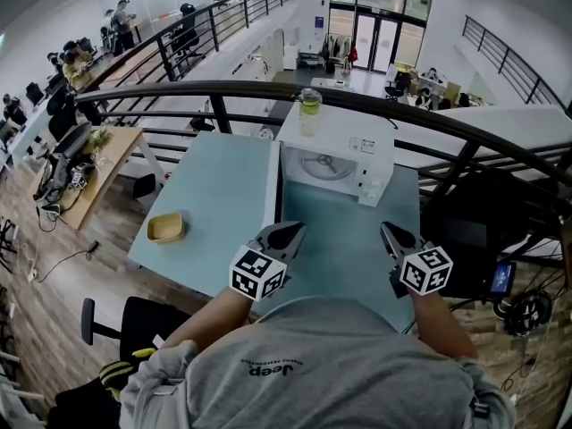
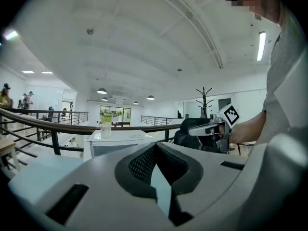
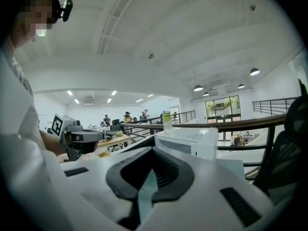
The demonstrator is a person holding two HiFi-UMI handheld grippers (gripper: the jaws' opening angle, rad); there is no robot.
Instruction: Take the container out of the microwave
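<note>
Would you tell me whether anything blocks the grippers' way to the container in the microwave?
Nothing visible does: the white microwave's door is open; only pale-blue tabletop lies between the left gripper, the right gripper and the round clear container inside.

White microwave (image 1: 357,146) stands at the table's (image 1: 223,204) far end, door open, round glass dish (image 1: 325,166) inside.

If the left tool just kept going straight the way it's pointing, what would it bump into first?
Probably the microwave, around its open front. The left tool is shut and empty, aimed at it across the table; depth is hard to judge.
</note>
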